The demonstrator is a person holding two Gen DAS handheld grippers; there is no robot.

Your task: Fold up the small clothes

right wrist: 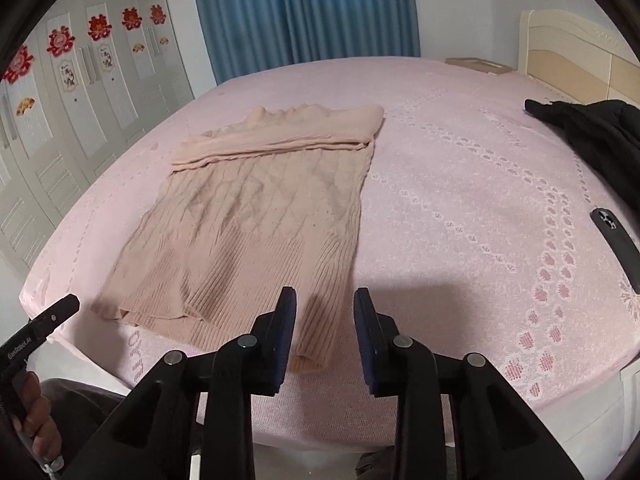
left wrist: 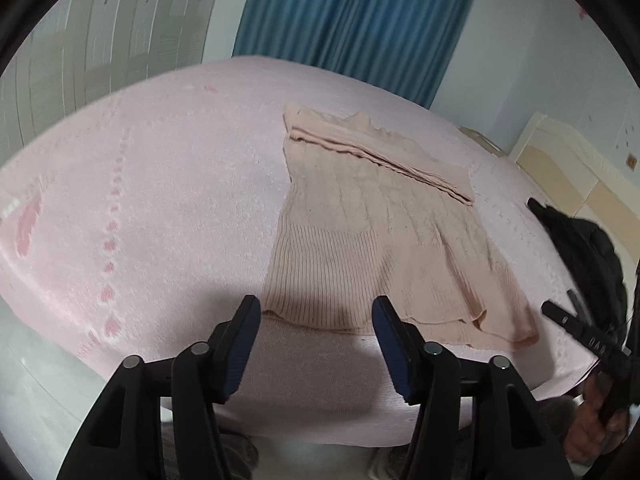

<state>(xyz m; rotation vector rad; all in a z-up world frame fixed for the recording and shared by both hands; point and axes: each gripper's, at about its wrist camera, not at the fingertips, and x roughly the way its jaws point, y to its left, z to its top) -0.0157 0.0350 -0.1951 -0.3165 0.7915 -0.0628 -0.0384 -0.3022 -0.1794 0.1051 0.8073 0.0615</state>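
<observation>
A beige cable-knit sweater lies flat on the pink bed sheet, its sleeves folded across the upper part and its ribbed hem toward me. My left gripper is open, hovering over the hem's left portion, with the hem edge showing between its fingers and nothing pinched. My right gripper is open with a narrower gap, just above the hem's right corner. That corner lies under its left finger, and bare sheet shows in the gap. Each gripper's black tip shows at the edge of the other view.
A black garment and a dark phone lie on the bed's right side. A cream headboard, blue curtain and white wardrobe surround the bed. The bed's near edge is just below the grippers.
</observation>
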